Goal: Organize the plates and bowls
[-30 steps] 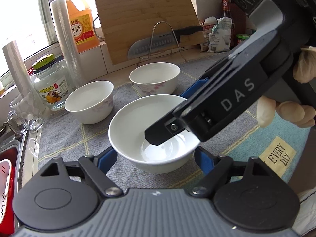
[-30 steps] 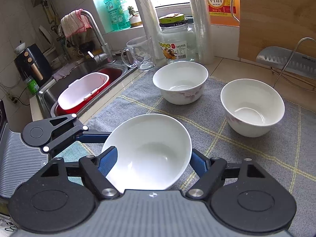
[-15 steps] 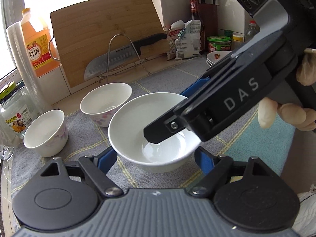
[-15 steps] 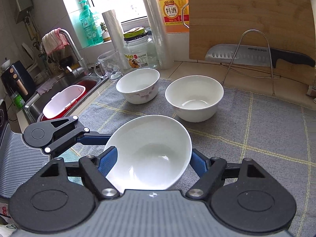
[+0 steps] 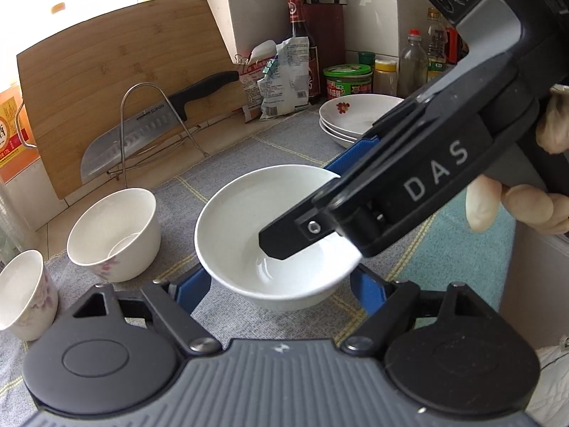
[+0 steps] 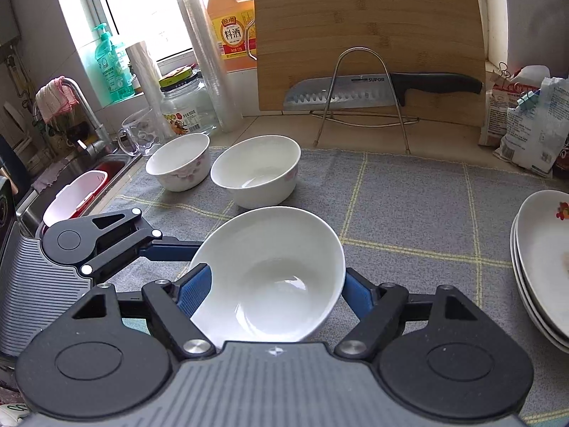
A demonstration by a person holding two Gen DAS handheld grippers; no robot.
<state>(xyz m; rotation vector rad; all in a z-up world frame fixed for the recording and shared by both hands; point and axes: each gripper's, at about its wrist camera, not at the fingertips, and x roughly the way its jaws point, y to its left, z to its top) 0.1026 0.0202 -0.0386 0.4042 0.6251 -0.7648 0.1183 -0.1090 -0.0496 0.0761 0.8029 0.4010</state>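
Observation:
A plain white bowl hangs tilted above the grey checked mat. Both grippers hold it. My left gripper is shut on it, a blue pad on each side of its wall. In the left wrist view my right gripper reaches in from the right, one black finger over the bowl's inside. My right gripper is likewise shut on the bowl. Two floral bowls stand upright at the mat's far left. A stack of white plates sits at the right.
A bamboo cutting board leans on the back wall behind a wire rack holding a knife. Jars, a glass mug and a sink are on the left. Bags and bottles crowd the back right corner.
Both grippers have carried the white bowl to the right across the mat. The two floral bowls have slid left in both views, and the plate stack has come into view at the right.

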